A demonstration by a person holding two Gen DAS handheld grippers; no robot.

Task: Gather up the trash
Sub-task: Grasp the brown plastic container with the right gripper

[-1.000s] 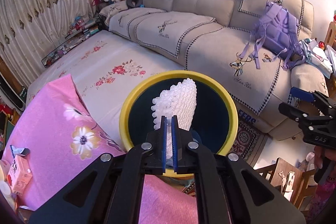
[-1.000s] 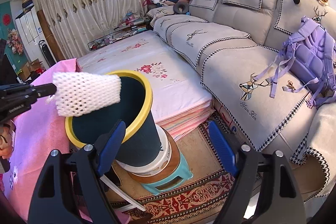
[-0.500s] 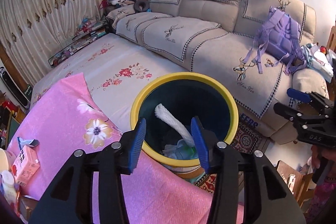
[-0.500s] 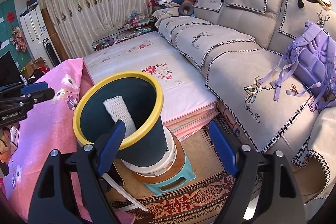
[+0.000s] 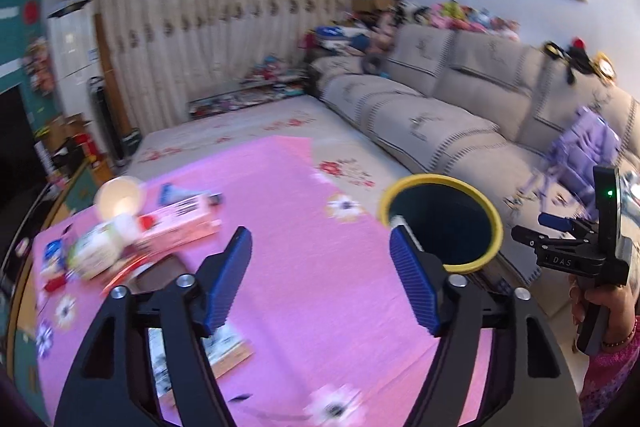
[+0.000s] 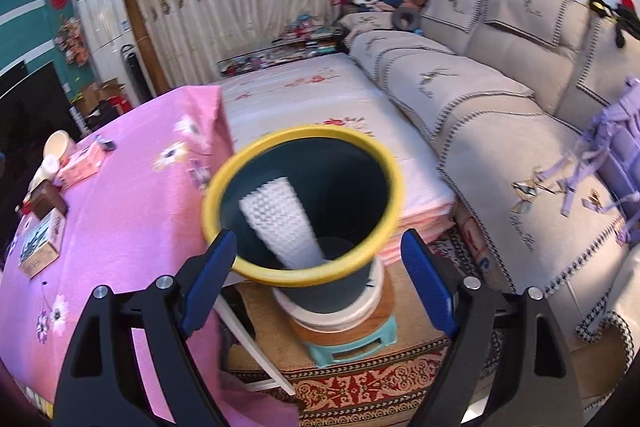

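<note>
foam net (image 6: 282, 223) leaning upright in bin (image 6: 304, 277)

The table (image 5: 312, 267) carries a pink floral cloth (image 6: 132, 227). Landmark: the pink carton (image 5: 180, 225), lying flat near the table's far-left part. A blurred white bottle (image 5: 106, 247) lies touching the carton on its left. A pale cup (image 5: 120, 195) sits just behind the carton. A flat printed box (image 6: 40, 247) lies nearer the camera than the carton, apart from it. The floor carries a patterned rug (image 6: 360, 393); on it stands a teal stool (image 6: 348, 347).
</note>
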